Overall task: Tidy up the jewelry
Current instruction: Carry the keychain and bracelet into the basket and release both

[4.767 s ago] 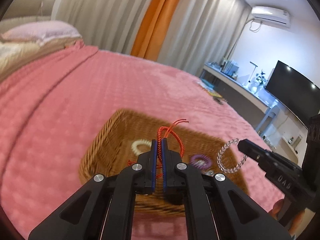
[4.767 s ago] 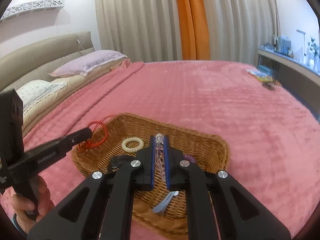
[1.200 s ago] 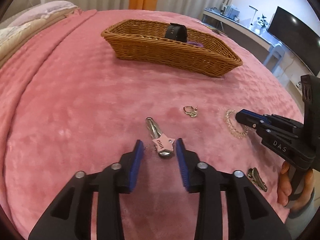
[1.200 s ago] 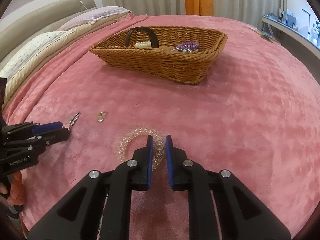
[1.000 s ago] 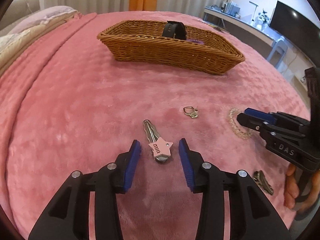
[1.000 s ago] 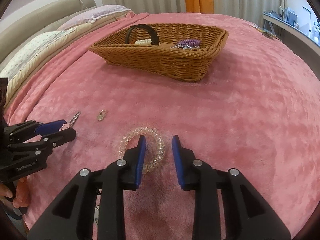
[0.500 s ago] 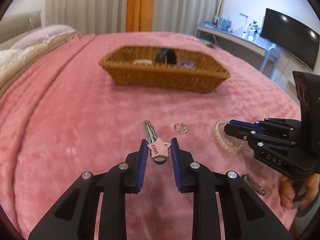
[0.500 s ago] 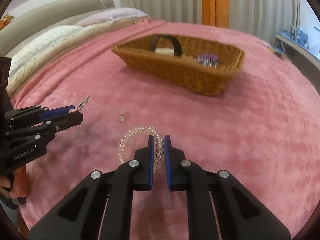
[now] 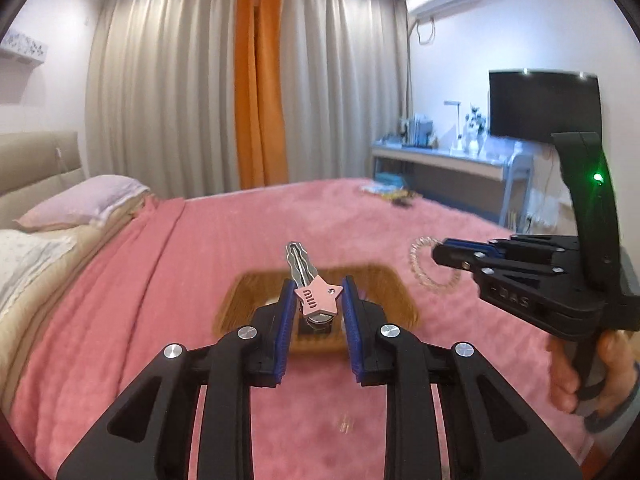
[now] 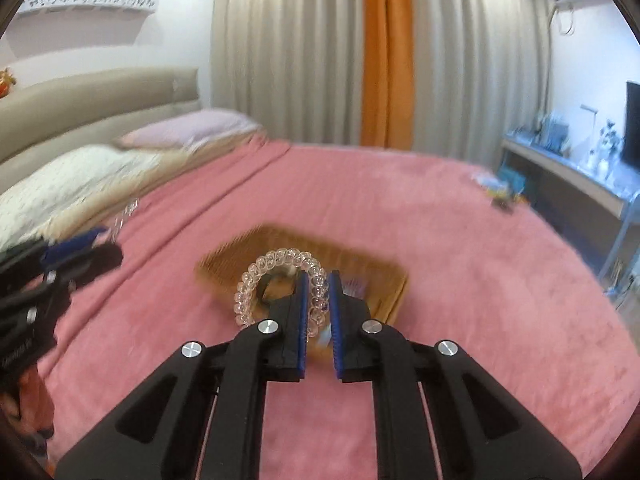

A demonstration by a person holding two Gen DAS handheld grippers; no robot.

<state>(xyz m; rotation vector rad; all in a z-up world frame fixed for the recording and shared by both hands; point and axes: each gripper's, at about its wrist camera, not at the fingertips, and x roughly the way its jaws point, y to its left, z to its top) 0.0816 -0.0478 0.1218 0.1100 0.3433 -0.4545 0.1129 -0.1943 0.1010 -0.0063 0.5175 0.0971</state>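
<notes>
My left gripper [image 9: 314, 300] is shut on a silver hair clip with a pink star [image 9: 318, 299] and holds it in the air in front of the wicker basket [image 9: 394, 292] on the pink bed. My right gripper [image 10: 318, 296] is shut on a clear beaded bracelet [image 10: 256, 276], also held up before the basket [image 10: 384, 276]. In the left wrist view the right gripper [image 9: 440, 254] shows at the right with the bracelet [image 9: 420, 260] hanging from its tip. In the right wrist view the left gripper [image 10: 84, 250] shows at the left edge.
The pink blanket [image 9: 200, 240] covers the bed. Pillows [image 10: 100, 168] lie at the head on the left. A desk [image 9: 448, 160] with a TV [image 9: 544, 104] stands at the right. Small items [image 10: 500, 196] lie on the far right of the bed.
Both grippers closed on their items on the blanket, the clip and the bracelet, and lifted them up toward the basket. The views have tilted up and the basket is blurred by motion.
</notes>
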